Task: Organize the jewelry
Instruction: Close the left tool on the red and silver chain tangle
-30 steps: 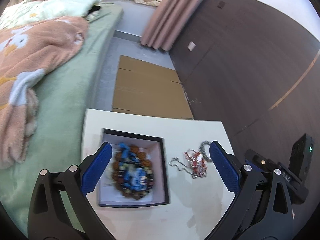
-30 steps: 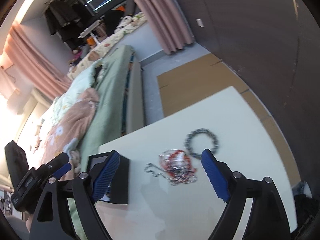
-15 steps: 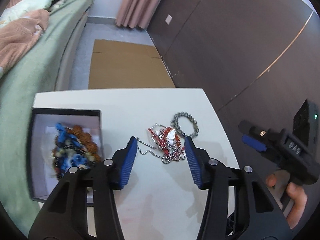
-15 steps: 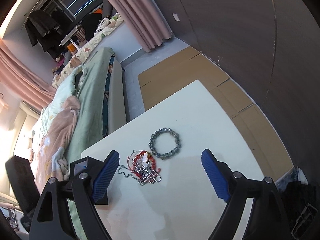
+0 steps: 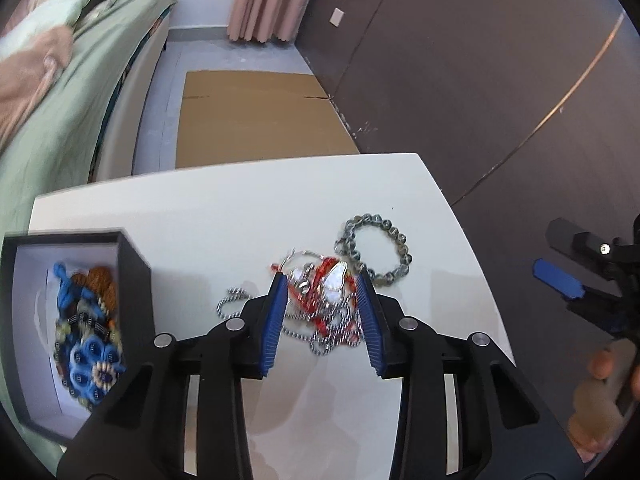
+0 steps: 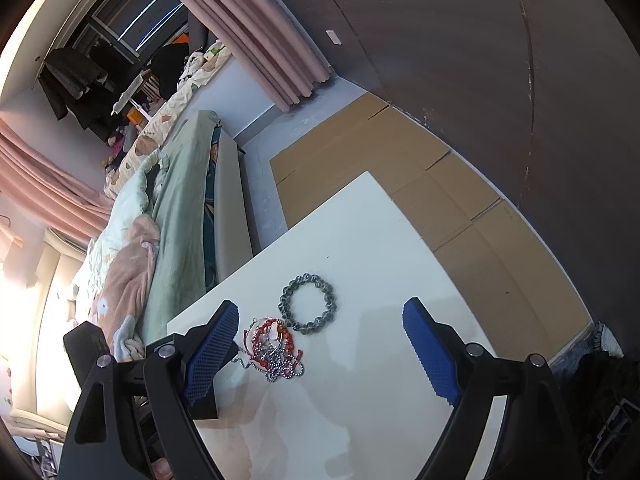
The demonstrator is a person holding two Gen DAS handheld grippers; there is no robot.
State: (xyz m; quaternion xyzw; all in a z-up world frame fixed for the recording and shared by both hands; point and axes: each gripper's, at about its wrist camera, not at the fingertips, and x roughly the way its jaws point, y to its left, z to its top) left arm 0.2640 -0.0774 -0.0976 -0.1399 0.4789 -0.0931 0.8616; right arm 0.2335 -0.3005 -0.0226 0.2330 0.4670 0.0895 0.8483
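Jewelry lies in two places on the white surface (image 5: 224, 216): a black box (image 5: 132, 280) with a white lining at the left edge, and a loose group near the middle. The surface has open white area toward its far edge and toward the right edge, past which flattened cardboard (image 5: 256, 116) covers the floor beside the bed (image 5: 80, 92). The box is cut off by the frame's left side in the left wrist view, and its contents, blue and brown beaded pieces (image 5: 88, 328), are blurred. The left gripper (image 5: 322, 304) straddles the tangle of red cord and silver chain (image 5: 324, 308), its blue pads partly closed on either side without visibly pinching it; the pads hide the tangle's edges. The right gripper (image 6: 320, 344) hangs spread wide above the surface, grasping nothing. A grey bead bracelet (image 5: 376, 248) lies touching the tangle's far right side.
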